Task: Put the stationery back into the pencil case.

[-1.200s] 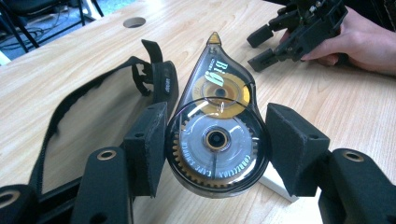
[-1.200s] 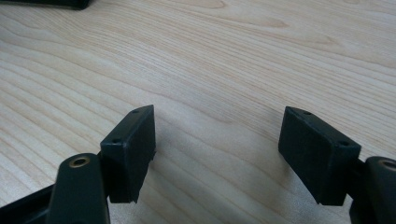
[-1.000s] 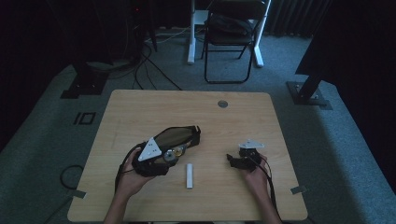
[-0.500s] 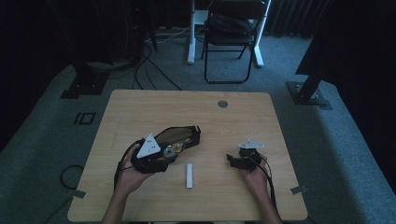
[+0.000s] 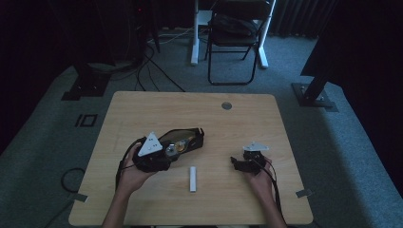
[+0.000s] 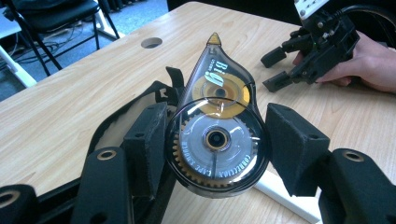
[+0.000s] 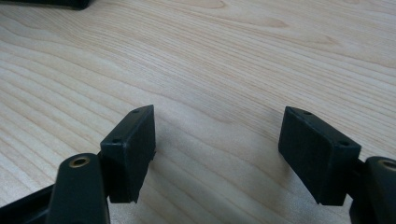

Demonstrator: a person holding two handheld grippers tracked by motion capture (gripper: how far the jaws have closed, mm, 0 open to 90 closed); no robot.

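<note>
Left gripper [image 6: 212, 140] fingers clamp the clear teardrop-shaped correction tape dispenser [image 6: 217, 126] at frame centre, its open black pouch [image 5: 183, 137] behind; right gripper [image 7: 219, 154], lower right, waits wide and empty

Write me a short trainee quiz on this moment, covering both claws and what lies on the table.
1. What sits between the jaws of the left claw?
A. a stapler
B. a correction tape dispenser
C. a marker pen
2. True or false: the right claw has something clamped between its jaws.
3. Which loose thing lies on the wooden table between the person's two hands?

Key
1. B
2. False: its jaws stand apart over bare wood.
3. The white stick.
</note>
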